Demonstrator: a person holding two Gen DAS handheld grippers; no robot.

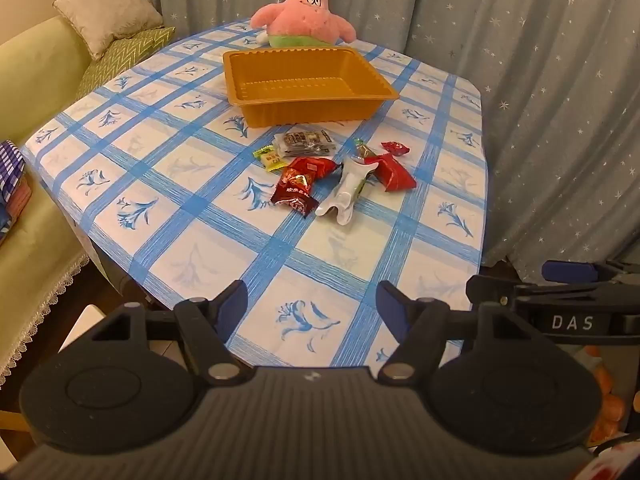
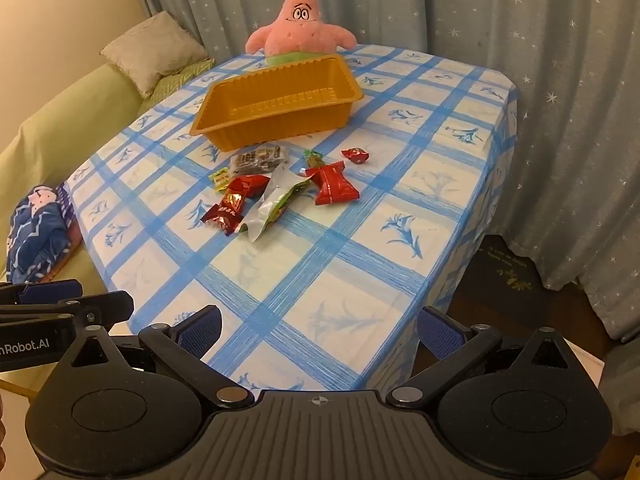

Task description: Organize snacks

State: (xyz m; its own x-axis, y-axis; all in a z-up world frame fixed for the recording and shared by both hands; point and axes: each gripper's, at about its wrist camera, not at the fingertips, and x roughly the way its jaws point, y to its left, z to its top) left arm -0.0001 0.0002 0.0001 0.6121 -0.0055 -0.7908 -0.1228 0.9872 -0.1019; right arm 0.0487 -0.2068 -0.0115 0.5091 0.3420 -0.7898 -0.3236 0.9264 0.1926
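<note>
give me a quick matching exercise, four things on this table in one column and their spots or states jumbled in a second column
Things:
1. orange tray
2. pink star plush
3. silver pouch
4. small red candy

Places or states:
A. lies among the wrappers in front of the tray
B. sits behind the tray, by the curtain
C. empty
D. lies apart, right of the pile

Pairs: 1-C, 2-B, 3-A, 4-D

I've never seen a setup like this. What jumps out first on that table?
The pink starfish plush toy sits at the far end of the blue-and-white checked tablecloth, backed by star-dotted curtains. Just in front of it stands an empty orange plastic tray. Nearer the middle lies a loose pile of snack packets, mostly shiny red wrappers around one crumpled silver pouch.
</note>
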